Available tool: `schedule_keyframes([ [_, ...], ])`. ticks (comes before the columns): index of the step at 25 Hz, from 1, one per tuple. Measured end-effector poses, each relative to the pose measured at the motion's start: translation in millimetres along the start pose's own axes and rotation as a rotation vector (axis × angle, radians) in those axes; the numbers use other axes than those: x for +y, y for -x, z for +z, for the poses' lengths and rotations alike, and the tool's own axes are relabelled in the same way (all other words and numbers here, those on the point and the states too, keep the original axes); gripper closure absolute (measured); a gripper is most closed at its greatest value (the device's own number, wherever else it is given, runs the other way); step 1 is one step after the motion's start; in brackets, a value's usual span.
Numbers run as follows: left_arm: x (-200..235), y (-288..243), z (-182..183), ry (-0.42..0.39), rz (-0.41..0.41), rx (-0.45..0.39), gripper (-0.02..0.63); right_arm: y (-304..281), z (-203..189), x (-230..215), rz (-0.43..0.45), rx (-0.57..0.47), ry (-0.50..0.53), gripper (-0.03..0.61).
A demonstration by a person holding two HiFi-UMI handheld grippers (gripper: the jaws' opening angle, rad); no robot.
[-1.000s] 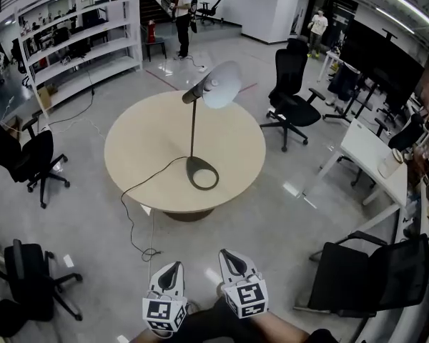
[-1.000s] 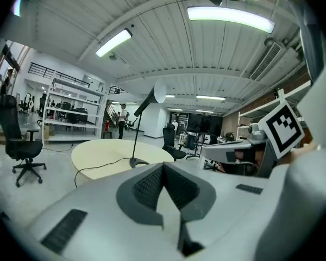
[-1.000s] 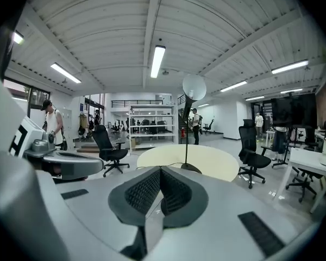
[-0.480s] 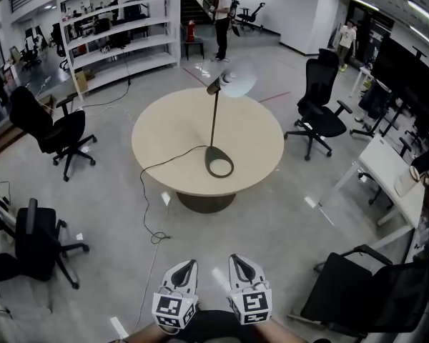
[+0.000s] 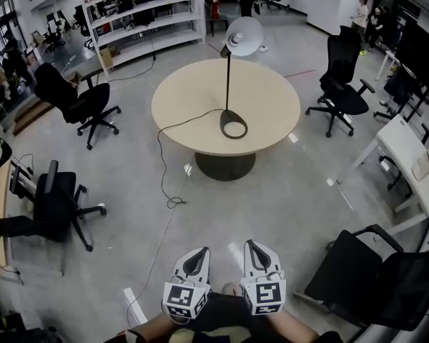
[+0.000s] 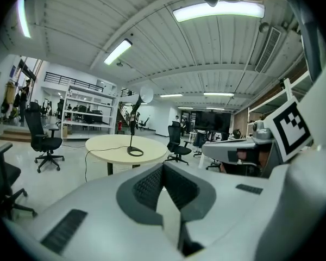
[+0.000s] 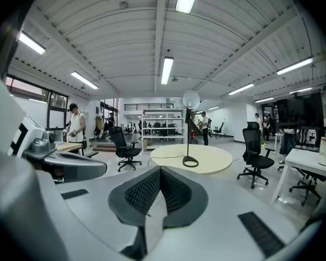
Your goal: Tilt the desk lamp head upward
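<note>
Left gripper [image 5: 199, 252] and right gripper [image 5: 252, 245] low at the bottom edge of the head view, side by side, just apart, above the floor. Both with jaws pressed together, ribbed dark pads meeting in a narrow V, nothing between them in either gripper view. Both aimed forward across the open grey floor, well apart from the desk [image 5: 193, 102].

Further out, round and pale, the desk on a single dark central foot. On it, right of centre, the desk lamp [image 5: 228, 84]: dark ring-shaped base [image 5: 234, 127] flat on the top, thin dark stem rising upright, round pale lamp head [image 5: 244, 36] at the top, leaning out over the far part of the desk. From the base, a black cable [image 5: 173, 164] running left across the top, over the near edge and down to the floor in a loose loop.

Around the desk, black office chairs: one to the left [image 5: 82, 102], one to the right [image 5: 347, 91], another nearer on the left [image 5: 57, 202]. Beyond, white shelving [image 5: 146, 13] along the far side
</note>
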State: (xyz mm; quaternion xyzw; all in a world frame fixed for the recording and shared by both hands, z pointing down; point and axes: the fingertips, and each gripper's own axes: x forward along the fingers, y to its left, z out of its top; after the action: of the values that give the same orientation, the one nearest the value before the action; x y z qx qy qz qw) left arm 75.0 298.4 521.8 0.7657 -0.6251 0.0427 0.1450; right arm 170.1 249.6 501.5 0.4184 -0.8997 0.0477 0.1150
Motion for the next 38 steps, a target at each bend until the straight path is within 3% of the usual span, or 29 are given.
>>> schedule_keyframes([
  [5, -19.9, 23.6, -16.5, 0.005, 0.026, 0.015, 0.568, 33.3, -15.7, 6.7, 0.020, 0.013, 0.005, 0.563],
  [17, -46.2, 39.0, -15.4, -0.013, 0.048, -0.011, 0.568, 66.3, -24.7, 3.5, 0.029, -0.001, -0.002, 0.565],
  [38, -54.7, 18.8, -4.2, -0.066, 0.018, -0.013, 0.568, 65.8, -19.8, -14.7, 0.003, -0.038, -0.016, 0.565],
])
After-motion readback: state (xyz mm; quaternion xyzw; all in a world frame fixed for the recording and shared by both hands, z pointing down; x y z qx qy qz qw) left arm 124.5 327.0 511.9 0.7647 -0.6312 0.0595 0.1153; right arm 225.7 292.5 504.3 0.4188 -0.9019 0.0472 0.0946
